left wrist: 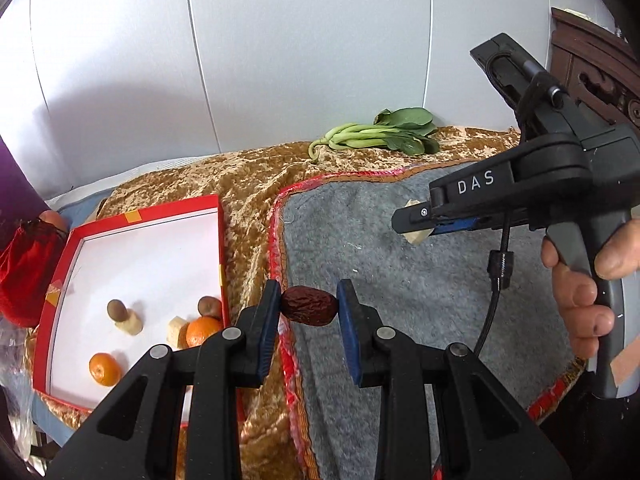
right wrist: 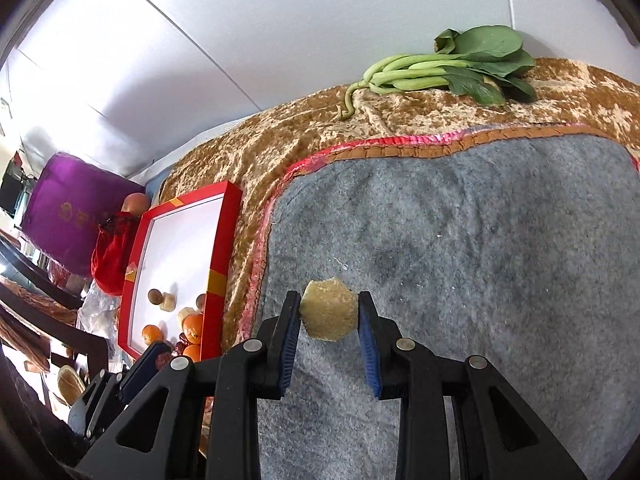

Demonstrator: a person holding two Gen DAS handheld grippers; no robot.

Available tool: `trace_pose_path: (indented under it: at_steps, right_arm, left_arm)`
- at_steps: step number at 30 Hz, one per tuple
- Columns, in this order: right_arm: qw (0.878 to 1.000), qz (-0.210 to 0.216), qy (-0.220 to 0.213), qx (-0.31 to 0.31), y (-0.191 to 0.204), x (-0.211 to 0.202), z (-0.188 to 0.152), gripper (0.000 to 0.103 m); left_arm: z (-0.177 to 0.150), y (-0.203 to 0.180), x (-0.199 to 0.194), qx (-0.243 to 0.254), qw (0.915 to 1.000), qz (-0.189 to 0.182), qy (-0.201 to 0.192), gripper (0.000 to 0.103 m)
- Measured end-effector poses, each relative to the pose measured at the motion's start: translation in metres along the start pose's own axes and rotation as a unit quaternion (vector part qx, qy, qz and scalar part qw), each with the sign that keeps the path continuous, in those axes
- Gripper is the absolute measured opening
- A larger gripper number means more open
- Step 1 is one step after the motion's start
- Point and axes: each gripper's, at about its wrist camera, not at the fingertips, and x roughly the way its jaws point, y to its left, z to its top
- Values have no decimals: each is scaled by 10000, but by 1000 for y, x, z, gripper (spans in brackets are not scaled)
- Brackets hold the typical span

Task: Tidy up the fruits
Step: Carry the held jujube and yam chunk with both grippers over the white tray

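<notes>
My left tongs [left wrist: 308, 306] grip a date [left wrist: 309, 311] crosswise, the red box [left wrist: 221, 248] lying just left; right tongs [right wrist: 329, 314] hold a pale chunk [right wrist: 329, 315].

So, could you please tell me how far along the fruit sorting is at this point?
Well under way. The red tray already holds two oranges, two mushrooms and pale chunks. In hand: the left gripper clamps a red date, and the right gripper clamps a pale yellow piece; both are above the grey mat, not yet in the tray. Left lying out: only the leafy greens on the gold cloth.
</notes>
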Motion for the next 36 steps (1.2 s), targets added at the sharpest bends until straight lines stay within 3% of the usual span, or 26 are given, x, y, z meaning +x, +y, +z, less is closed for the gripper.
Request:
trace_pose_path:
  at_steps: [25, 36]
  right_arm:
    - [9977, 43, -627, 257, -23, -51, -66, 28]
    - [9978, 300, -578, -156, 18, -40, -75, 28]
  left_arm:
    - [-40, 3, -43, -183, 9993, 306, -112, 26]
    - [-52, 30, -64, -376, 9968, 695, -111, 26]
